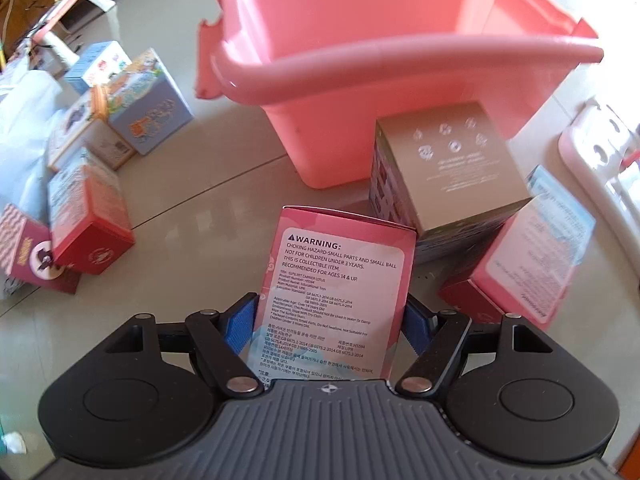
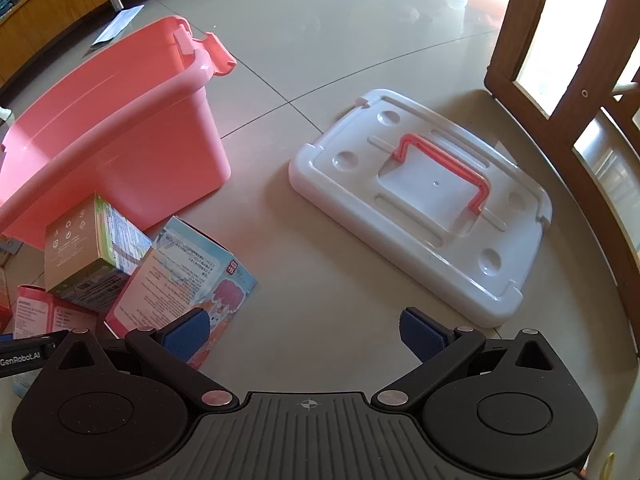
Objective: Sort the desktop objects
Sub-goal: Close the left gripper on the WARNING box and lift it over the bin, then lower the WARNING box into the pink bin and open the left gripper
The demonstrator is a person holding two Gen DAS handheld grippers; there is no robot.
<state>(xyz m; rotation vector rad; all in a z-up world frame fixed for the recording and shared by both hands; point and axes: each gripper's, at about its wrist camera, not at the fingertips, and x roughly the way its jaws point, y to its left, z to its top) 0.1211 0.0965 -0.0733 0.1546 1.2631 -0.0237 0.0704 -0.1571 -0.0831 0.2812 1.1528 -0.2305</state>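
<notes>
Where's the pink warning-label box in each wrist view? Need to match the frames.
Left wrist: pink box at bottom centre, clamped between the left claw pads, its warning label facing the camera.
Right wrist: same pink box at the far left edge, low, partly cut off; the right claw is open over bare floor.
Shared landmark: the pink bin, with the grey box in front of it.

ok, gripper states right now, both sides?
Left gripper: shut on the pink warning-label box.
Right gripper: open, holding nothing.
</notes>
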